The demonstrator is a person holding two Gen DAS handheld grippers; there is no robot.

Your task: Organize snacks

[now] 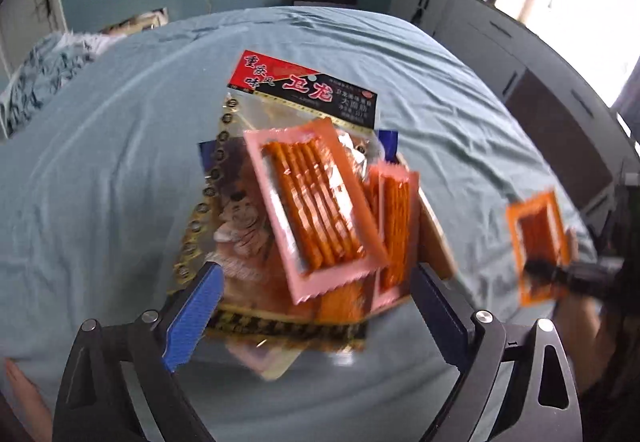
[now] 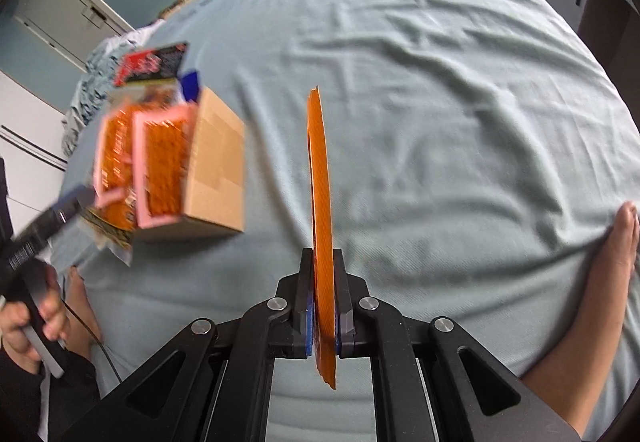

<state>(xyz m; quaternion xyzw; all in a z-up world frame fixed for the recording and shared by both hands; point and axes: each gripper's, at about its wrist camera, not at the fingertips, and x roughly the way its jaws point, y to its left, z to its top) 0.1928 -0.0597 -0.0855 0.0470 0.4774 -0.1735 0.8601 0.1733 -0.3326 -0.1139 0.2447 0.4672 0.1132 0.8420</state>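
My left tongs (image 1: 316,306) are spread wide, nothing between them, hovering above the cardboard box (image 2: 218,165) on the bed (image 2: 420,89). The box is stuffed with snacks: a pink-edged packet (image 1: 316,201) of orange sticks on top, a big red-and-black bag (image 1: 304,89) sticking out behind it (blurry). My right tongs (image 2: 323,306) are clamped on an orange packet (image 2: 320,181), held edge-on above the sheet, well apart from the box. A bare hand (image 2: 622,242) rests at the bed's right edge.
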